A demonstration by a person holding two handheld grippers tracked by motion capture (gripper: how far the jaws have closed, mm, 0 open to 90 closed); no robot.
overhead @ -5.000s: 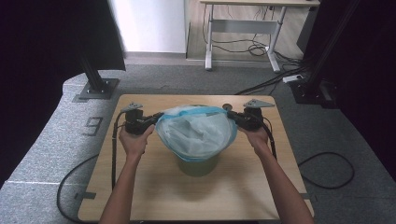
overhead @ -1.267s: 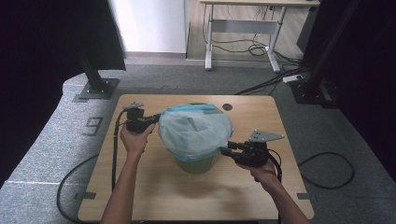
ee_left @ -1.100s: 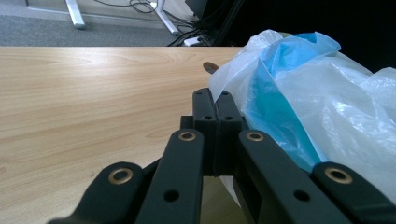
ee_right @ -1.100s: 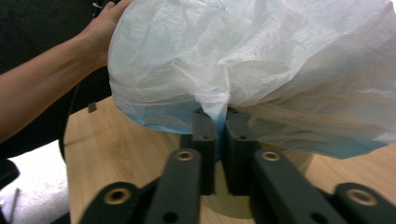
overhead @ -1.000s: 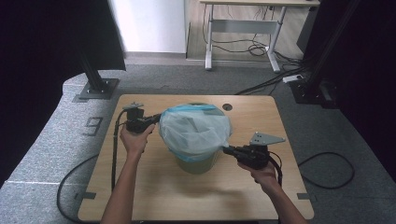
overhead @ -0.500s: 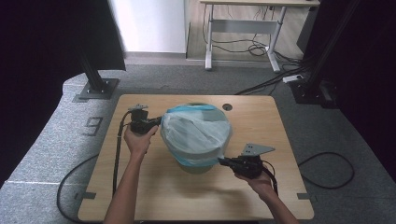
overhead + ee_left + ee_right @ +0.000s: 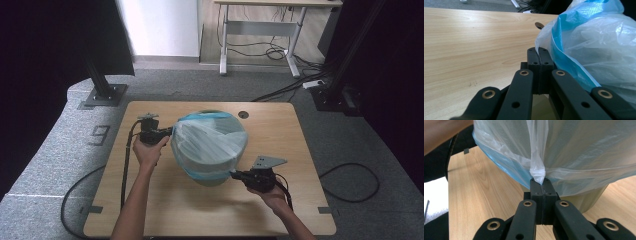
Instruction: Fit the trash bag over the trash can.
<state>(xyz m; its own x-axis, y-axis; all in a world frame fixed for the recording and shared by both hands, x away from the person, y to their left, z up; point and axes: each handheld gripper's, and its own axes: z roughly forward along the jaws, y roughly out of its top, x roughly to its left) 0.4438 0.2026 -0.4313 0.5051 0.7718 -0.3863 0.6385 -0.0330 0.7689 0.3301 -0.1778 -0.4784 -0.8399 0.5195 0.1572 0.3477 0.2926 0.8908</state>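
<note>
Bag fitting well along: draped over bin mid-bench, film covering the mouth, blue hem pulled down past the rim on the near side. Nearest, right hand-held gripper clamped fully on a twisted tuck of film low by the bin wall. Farther, left hand-held gripper pinched tight on the hem at rim height. Left to do, probably: tugging that side down, smoothing. Plenty of bare bench all round; far edge and cable hole close behind.
</note>
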